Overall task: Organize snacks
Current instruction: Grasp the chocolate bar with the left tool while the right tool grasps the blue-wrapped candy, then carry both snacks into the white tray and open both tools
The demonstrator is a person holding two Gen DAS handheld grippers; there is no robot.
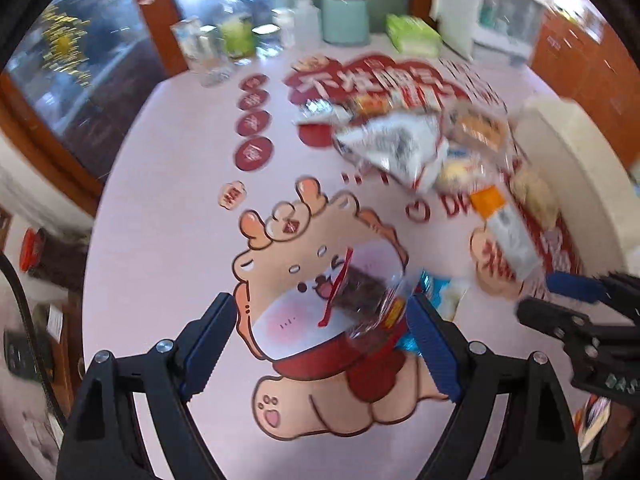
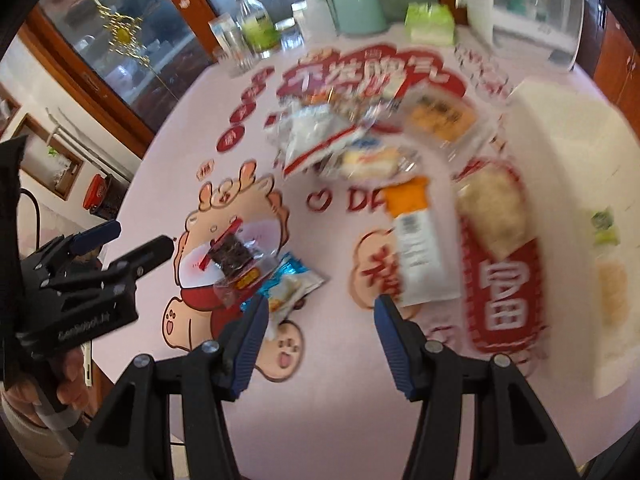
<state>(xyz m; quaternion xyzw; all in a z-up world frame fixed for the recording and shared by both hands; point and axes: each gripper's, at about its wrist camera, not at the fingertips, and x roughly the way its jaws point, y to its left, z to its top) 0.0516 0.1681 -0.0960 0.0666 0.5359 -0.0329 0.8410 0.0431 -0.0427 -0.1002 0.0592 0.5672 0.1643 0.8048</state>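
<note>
Snack packets lie on a pink table mat (image 1: 160,208) printed with a cartoon dragon. A clear packet with a dark snack (image 1: 364,292) (image 2: 236,256) lies just beyond my left gripper (image 1: 320,304) (image 2: 142,236), which is open wide and holds nothing. Beside it lies a blue packet (image 2: 288,284). My right gripper (image 2: 322,308) (image 1: 538,294) hovers open over bare mat, between the blue packet and an orange-and-white bar packet (image 2: 420,248). A red packet with a pale snack (image 2: 496,240) lies further right. Several more packets (image 2: 332,140) are piled behind.
A white box (image 2: 572,200) stands along the right edge of the table. At the back are a teal container (image 2: 356,8), a green tissue pack (image 2: 430,24), glasses and a bottle (image 2: 256,24). A hand (image 2: 60,392) holds the left gripper's handle.
</note>
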